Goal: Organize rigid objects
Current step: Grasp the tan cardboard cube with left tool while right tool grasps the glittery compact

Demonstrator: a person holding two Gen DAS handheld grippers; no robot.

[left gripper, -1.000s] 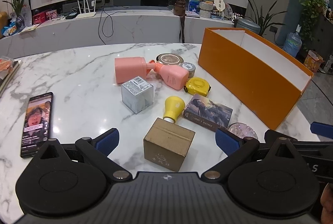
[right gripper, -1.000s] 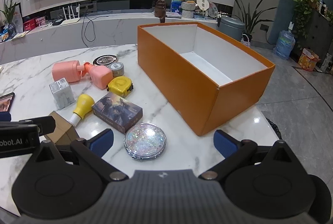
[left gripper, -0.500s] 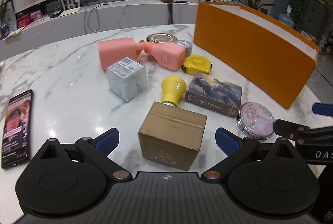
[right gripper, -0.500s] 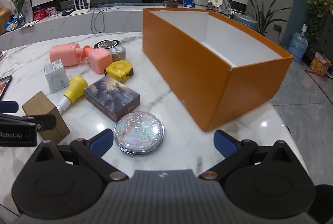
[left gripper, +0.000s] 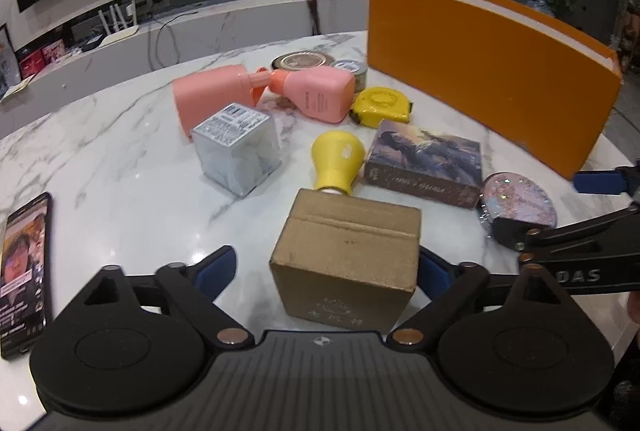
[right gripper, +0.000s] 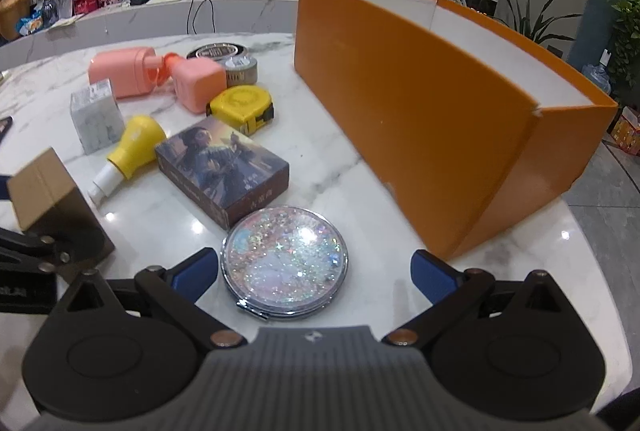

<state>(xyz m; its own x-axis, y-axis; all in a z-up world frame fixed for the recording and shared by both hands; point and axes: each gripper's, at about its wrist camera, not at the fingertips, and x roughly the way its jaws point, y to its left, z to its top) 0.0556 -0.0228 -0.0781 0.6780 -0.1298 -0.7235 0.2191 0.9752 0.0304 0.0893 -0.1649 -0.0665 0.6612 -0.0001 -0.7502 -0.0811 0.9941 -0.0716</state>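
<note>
Left tool [left gripper: 326,267] and right tool [right gripper: 314,269], both spread wide.

A phone [left gripper: 25,273] (screen lit) lies on the marble table [left gripper: 120,159].

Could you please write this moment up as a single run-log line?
left gripper: open, straddling cardboard box | right gripper: open, around glitter compact mirror | orange box: contents not visible
</note>
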